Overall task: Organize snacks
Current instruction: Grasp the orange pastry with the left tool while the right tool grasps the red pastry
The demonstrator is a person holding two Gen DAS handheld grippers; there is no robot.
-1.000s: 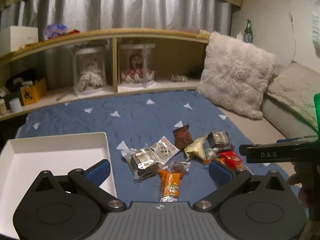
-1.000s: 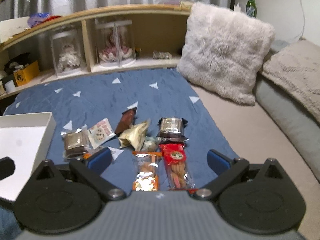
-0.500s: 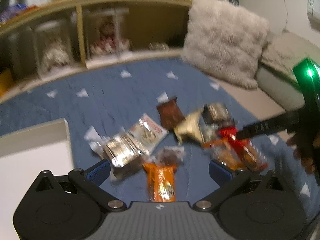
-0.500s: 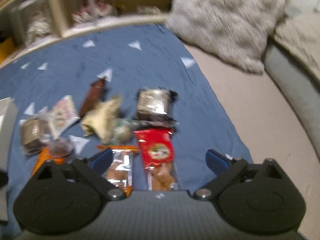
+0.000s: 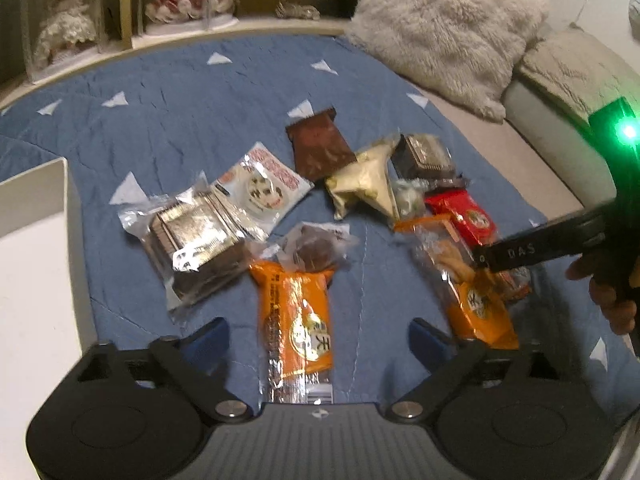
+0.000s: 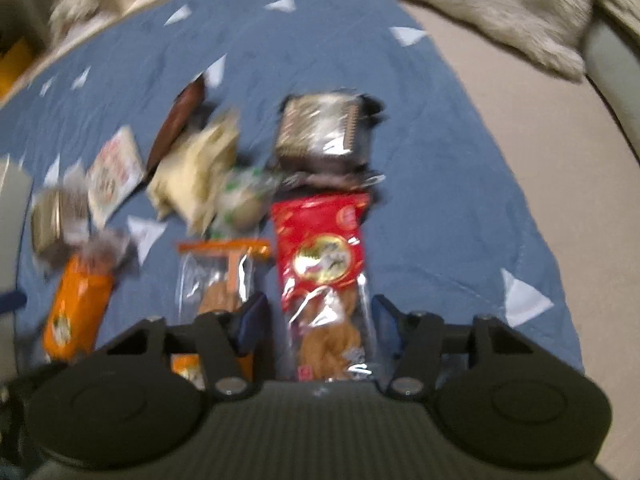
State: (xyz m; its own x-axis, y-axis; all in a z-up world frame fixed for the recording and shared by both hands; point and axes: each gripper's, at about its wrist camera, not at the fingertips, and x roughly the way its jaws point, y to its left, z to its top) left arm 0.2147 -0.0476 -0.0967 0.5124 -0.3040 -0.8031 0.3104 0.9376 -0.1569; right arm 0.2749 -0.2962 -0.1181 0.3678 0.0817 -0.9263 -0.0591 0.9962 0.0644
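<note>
Snacks lie scattered on the blue quilt (image 5: 200, 112), all to the right of the white box (image 5: 36, 240), which serves as the reference point. Nearest the box is a clear-wrapped brown pack (image 5: 192, 236); just beyond it, an orange pack (image 5: 298, 312) lies lengthwise between the fingers of the left gripper (image 5: 318, 334), whose jaws stand wide apart and touch nothing. Farther from the box, a red pack (image 6: 322, 256) lies lengthwise between the fingers of the right gripper (image 6: 318, 320), jaws partly apart and close on either side of the wrapper; contact cannot be confirmed through the motion blur. A second orange pack (image 6: 222, 280) lies just beside the red one on the box side. Judgement: these are light film-wrapped items; the wrappers are slick and crinkly and will slip or fold under a pinch at the sealed ends. Contents appear to be brittle crackers, so a hard squeeze risks breakage. The best hold is across the narrow width at mid-body, where the contents back the film, with moderate pressure.
</note>
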